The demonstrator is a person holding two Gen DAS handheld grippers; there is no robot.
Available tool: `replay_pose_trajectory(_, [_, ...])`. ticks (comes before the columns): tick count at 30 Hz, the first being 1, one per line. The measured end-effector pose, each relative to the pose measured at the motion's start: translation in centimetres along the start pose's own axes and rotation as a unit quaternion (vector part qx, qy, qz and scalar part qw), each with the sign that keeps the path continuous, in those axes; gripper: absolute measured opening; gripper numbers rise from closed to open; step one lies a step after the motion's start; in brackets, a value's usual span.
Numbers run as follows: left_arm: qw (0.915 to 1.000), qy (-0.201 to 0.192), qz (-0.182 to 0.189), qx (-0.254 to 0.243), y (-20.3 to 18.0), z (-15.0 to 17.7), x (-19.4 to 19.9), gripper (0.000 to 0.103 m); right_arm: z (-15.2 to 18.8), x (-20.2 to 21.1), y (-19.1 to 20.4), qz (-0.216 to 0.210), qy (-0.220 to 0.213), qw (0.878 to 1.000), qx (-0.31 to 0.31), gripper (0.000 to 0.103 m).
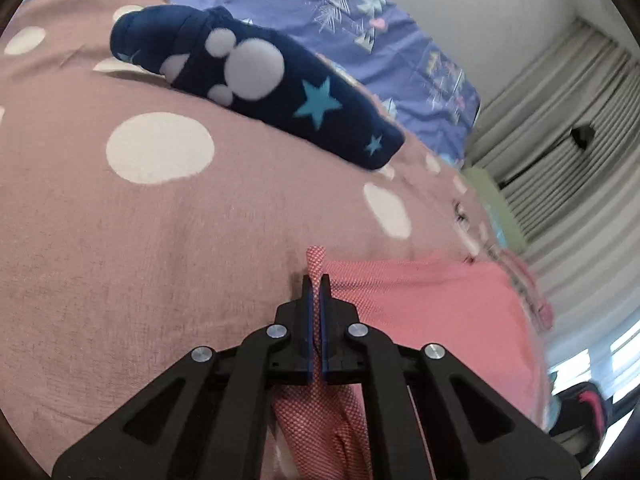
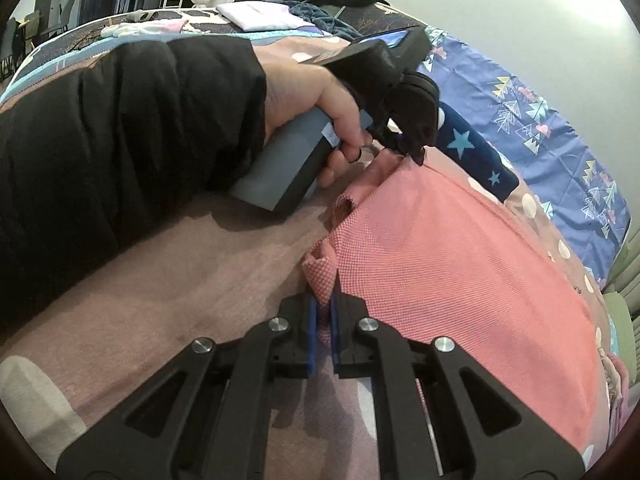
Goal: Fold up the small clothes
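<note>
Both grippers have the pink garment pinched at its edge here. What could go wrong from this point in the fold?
1. The left gripper and right gripper each hold only a thin bunched bit of the pink garment; it may slip out when lifted.
2. The edge between the two grips is puckered, so the fold may come out crooked.
3. The navy sock lies close ahead and could get swept along.

Two close wrist views, shared garment (image 1: 420, 300)
</note>
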State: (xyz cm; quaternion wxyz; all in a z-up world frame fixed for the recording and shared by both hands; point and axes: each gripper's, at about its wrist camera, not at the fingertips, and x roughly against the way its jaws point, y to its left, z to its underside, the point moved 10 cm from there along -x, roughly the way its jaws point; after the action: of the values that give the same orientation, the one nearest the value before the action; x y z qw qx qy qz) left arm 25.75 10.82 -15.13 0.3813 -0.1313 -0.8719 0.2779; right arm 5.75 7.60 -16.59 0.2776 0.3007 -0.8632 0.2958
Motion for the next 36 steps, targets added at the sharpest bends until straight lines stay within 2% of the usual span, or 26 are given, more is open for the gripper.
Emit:
replay_pose_trajectory(2, [0.9995, -0.027, -0.016, -0.006, 0.1, -0.7, 1.5, 0.005, -0.2, 0.5, -0.3, -0.001, -0.011, 1.000, -0.007, 0.005])
replay_pose_trajectory(4, [0.9989, -0.036, -0.030, -0.002, 0.5, -0.7, 3.1, 0.021, -0.3, 0.8, -0.3, 0.002, -0.018, 1.000, -0.007, 0.005])
replay_pose_trajectory(6, [0.9987, -0.039, -0.034, 0.002, 1.0, -0.2, 4.9, 0.052, -0.3, 0.8, -0.1, 0.012, -0.019, 1.000, 0.002, 0.005])
replay_pose_trajectory(9, [0.9986, -0.020, -0.049, 0.006, 2.1, 1.0, 6.2, 0.053, -0.5, 1.0, 0.0, 0.029, -0.024, 0.999, 0.015, 0.005])
replay_pose_trajectory(10, [0.9993, -0.009, -0.033, 0.017, 2.3, 1.5, 6.3, 0.053, -0.5, 1.1, 0.0, 0.032, -0.026, 0.999, 0.017, 0.005])
replay_pose_trajectory(12, [0.9982, 0.023, 0.028, 0.048, 2.1, 2.9, 5.9, 0.054, -0.7, 1.3, -0.2, 0.039, -0.035, 0.998, 0.017, 0.005])
replay_pose_trajectory(14, [0.9950, 0.046, 0.079, 0.040, 0.9, 4.0, 5.3, 0.054, -0.7, 1.8, -0.4, 0.042, -0.045, 0.998, 0.011, 0.005])
replay_pose_trajectory(18, [0.9912, 0.064, 0.113, 0.027, -0.9, 4.8, 4.6, 0.058, -0.9, 2.7, -1.2, 0.041, -0.065, 0.997, -0.009, 0.004])
replay_pose_trajectory(22, [0.9898, 0.067, 0.122, 0.030, -1.7, 4.8, 3.7, 0.058, -1.0, 3.0, -1.1, 0.035, -0.068, 0.997, -0.012, 0.004])
replay_pose_trajectory(23, [0.9895, 0.064, 0.124, 0.039, -1.8, 4.5, 3.4, 0.055, -1.0, 2.8, -0.9, 0.035, -0.064, 0.997, -0.006, 0.004])
replay_pose_trajectory(25, [0.9889, 0.061, 0.120, 0.062, -1.5, 3.7, 2.0, 0.031, -0.9, 2.5, -0.5, 0.035, -0.057, 0.998, 0.003, 0.004])
replay_pose_trajectory(26, [0.9905, 0.065, 0.103, 0.064, -1.2, 3.7, 1.1, 0.010, -0.9, 2.5, -0.4, 0.036, -0.057, 0.998, 0.005, 0.004])
replay_pose_trajectory(27, [0.9914, 0.073, 0.089, 0.062, -0.9, 3.9, 0.1, 0.009, -1.0, 2.6, -0.4, 0.033, -0.058, 0.998, 0.005, 0.004])
replay_pose_trajectory(30, [0.9944, 0.059, 0.079, 0.037, -1.1, 3.6, 0.5, 0.009, -1.0, 2.6, -0.3, 0.032, -0.056, 0.998, 0.009, 0.004])
replay_pose_trajectory(36, [0.9954, 0.055, 0.074, 0.024, -0.8, 3.8, 0.8, 0.009, -0.5, 1.9, 0.4, 0.043, -0.034, 0.998, 0.037, 0.006])
